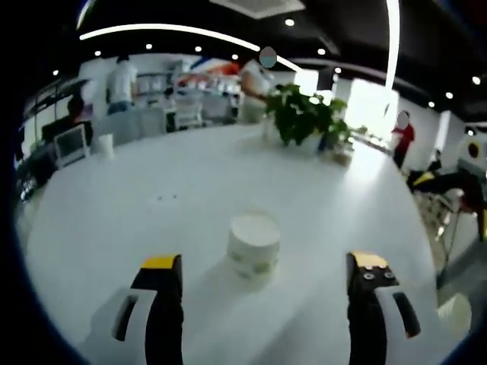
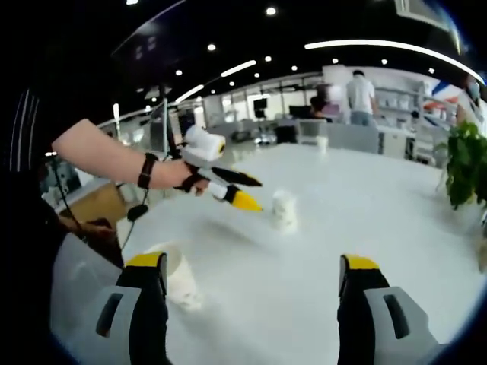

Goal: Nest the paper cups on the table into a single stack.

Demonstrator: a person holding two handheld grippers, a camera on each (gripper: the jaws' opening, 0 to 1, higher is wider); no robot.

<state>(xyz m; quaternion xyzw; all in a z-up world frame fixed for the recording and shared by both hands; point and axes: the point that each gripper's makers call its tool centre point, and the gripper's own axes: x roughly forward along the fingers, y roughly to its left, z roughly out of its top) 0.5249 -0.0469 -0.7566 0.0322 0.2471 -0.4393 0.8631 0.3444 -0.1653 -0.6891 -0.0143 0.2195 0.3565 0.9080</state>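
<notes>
Left tool point(image 1: 266, 285): jaws stand wide apart with nothing between them, and one paper cup point(image 1: 253, 243) sits upside down on the white worktop point(image 1: 183, 190) just ahead of the tips, about centred in the gap. Off to that tool's right, near the worktop edge, a pale cup-like shape point(image 1: 455, 313) shows, too blurred to be sure of.

Right tool point(image 2: 251, 277): jaws also spread and empty. A second cup point(image 2: 181, 281) lies just ahead of its left jaw, close to the near worktop edge; whether it is tipped or upright I cannot tell. Further ahead stands the inverted cup point(image 2: 284, 211), with the left tool point(image 2: 245, 190) reaching toward it from the left.

Risks, as I judge them: a light cup may skid or topple if one jaw touches first; squeezing hard could crush the rim so it will not nest; the near cup could be knocked off the edge
</notes>
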